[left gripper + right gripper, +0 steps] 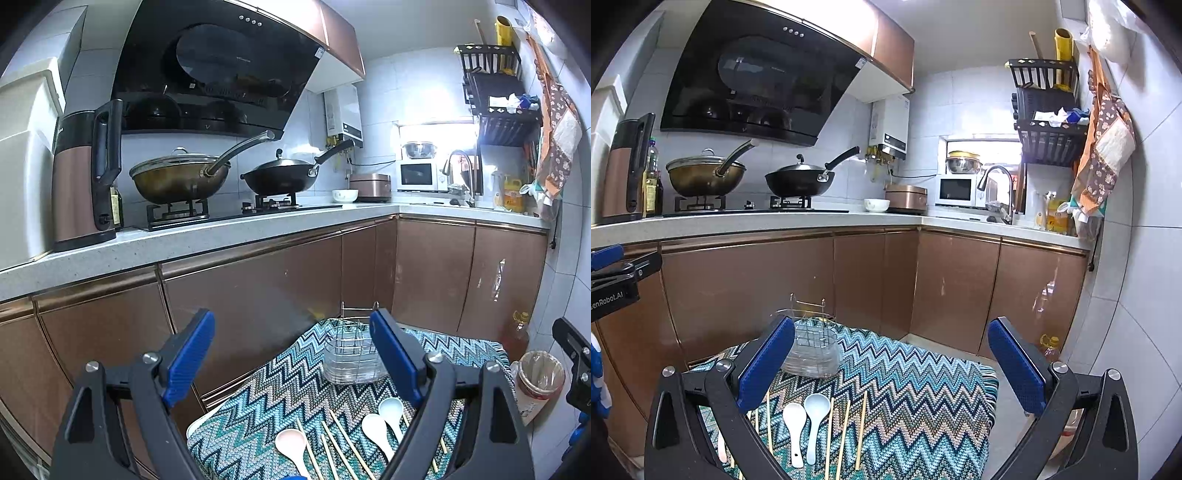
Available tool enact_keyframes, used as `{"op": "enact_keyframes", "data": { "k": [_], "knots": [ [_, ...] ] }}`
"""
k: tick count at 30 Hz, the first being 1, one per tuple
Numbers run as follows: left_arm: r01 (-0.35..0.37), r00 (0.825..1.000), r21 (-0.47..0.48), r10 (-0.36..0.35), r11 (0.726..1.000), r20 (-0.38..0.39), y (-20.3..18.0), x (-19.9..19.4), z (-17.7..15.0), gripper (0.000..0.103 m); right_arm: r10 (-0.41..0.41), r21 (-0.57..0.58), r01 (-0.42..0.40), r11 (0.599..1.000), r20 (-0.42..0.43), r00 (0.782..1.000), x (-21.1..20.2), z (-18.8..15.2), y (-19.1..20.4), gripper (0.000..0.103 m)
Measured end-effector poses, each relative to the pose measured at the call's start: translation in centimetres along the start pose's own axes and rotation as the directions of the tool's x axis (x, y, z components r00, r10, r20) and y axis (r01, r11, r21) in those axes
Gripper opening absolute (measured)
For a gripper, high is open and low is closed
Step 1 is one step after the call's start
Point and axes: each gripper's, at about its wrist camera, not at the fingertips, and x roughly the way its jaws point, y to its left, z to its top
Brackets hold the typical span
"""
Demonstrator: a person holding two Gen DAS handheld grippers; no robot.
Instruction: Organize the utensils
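A small table covered by a zigzag cloth [280, 391] [916, 398] holds the utensils. A clear utensil holder with a wire frame [351, 358] [812, 350] stands at its far edge. Three white spoons lie on the cloth: one at the left [291, 445] and two side by side [384, 417] [805, 417]. Several wooden chopsticks [340, 443] [846, 432] lie among them. My left gripper [295, 354] is open and empty, held above the cloth. My right gripper [890, 365] is open and empty too, above the cloth's right part.
Brown cabinets [849, 280] run behind the table under a white counter [184, 240] with two woks [177, 177] on a stove. An oil bottle [1051, 347] and a lined bin [539, 384] stand on the floor at the right.
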Motion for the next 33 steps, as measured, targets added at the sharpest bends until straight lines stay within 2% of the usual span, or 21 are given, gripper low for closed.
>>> {"op": "enact_keyframes", "data": {
  "k": [33],
  "knots": [
    [0.025,0.999,-0.023,-0.024,0.999,0.039,-0.54,-0.19,-0.57,0.085,-0.006,0.001,0.006,1.000,0.005,1.000,0.85,-0.45,-0.37,0.103]
  ]
}}
